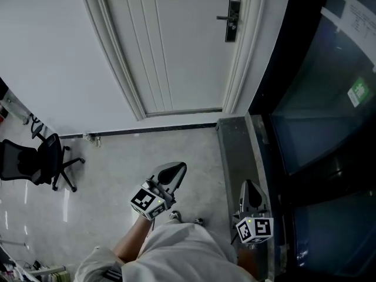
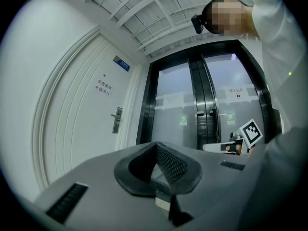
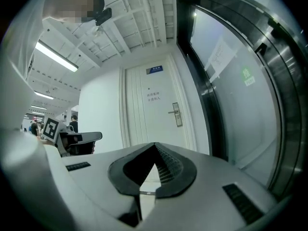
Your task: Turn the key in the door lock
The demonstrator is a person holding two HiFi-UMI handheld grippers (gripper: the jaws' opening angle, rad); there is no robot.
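Observation:
The white door (image 1: 176, 46) stands shut several steps ahead. Its dark lock plate with a lever handle (image 1: 232, 19) is on the door's right side; it also shows as the lock plate (image 2: 117, 120) in the left gripper view and the lock plate (image 3: 176, 114) in the right gripper view. No key can be made out at this distance. My left gripper (image 1: 174, 170) is held low in front of me, shut and empty, its tips (image 2: 156, 144) meeting. My right gripper (image 1: 251, 188) hangs beside it, also shut on nothing, tips (image 3: 155, 144) together. Both point level toward the door, far from it.
A black office chair (image 1: 41, 160) stands at the left on the glossy floor. Dark glass doors (image 1: 317, 104) with a black frame run along the right. A grey threshold strip (image 1: 235, 151) lies at their foot. A blue sign (image 3: 154, 70) hangs above the door.

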